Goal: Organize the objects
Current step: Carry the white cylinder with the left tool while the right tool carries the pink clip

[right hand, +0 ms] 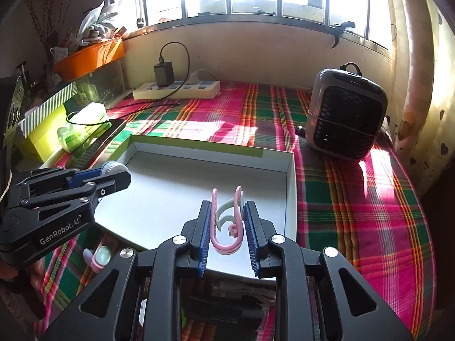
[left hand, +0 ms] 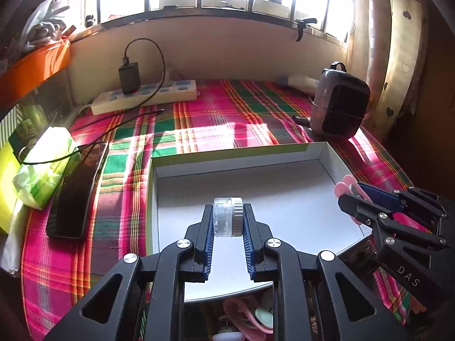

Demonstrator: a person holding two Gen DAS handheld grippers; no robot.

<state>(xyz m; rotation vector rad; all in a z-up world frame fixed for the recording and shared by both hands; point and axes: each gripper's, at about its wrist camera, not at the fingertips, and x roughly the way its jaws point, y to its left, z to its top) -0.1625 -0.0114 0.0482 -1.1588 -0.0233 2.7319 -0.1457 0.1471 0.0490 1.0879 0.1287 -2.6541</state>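
We hold clear jar (left hand: 227, 217) in left gripper (left hand: 227, 221), axis sideways, over white box (left hand: 327, 153); right gripper (right hand: 227, 221) clamps pink clip (right hand: 227, 227), long axis pointing away.

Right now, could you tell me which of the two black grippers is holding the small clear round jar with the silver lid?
The left gripper: its blue pads clamp the small clear jar with the silver lid over the white box, while the right gripper grips pink plastic clips.
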